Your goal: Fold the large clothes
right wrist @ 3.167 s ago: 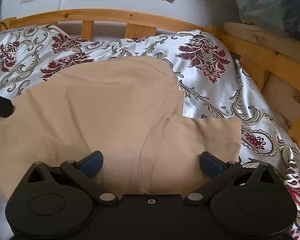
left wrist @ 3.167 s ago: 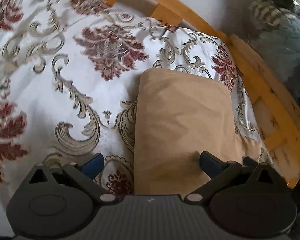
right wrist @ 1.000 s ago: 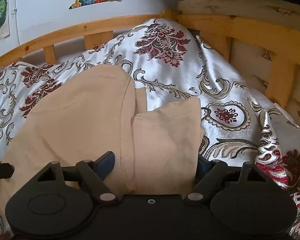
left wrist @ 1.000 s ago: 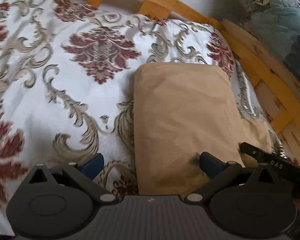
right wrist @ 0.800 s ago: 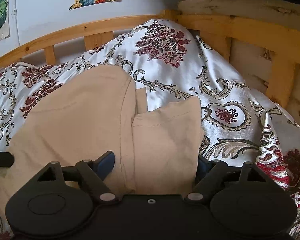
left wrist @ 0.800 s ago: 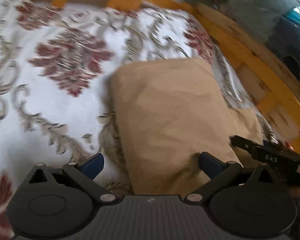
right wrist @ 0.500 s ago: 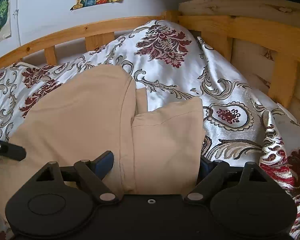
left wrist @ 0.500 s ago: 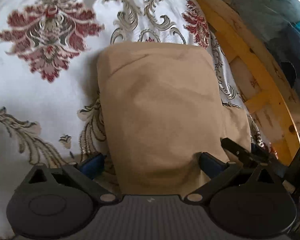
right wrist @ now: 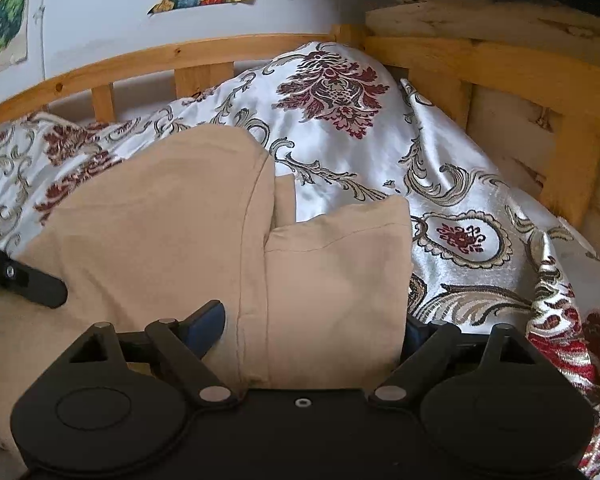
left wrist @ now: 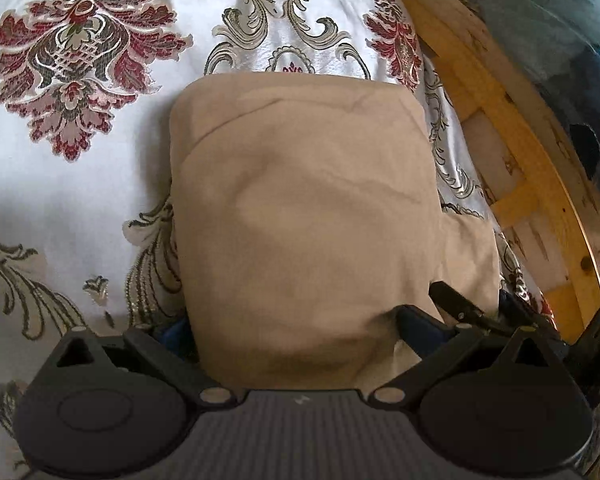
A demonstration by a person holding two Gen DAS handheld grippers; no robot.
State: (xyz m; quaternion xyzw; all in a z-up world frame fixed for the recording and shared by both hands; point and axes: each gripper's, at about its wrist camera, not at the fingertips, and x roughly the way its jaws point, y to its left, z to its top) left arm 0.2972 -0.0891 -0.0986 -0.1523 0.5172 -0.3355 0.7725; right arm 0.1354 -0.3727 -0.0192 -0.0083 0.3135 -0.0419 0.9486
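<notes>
Both grippers, left [left wrist: 296,326] and right [right wrist: 314,322], stood wide open astride the tan garment [left wrist: 308,208] (near the bed's corner); closing carelessly risked dragging the bedspread [left wrist: 80,168] up too.

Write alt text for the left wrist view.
A folded tan garment lies on a white bedspread patterned in red, its near edge between the open left gripper's fingers. A wooden bed frame runs along the right.
</notes>
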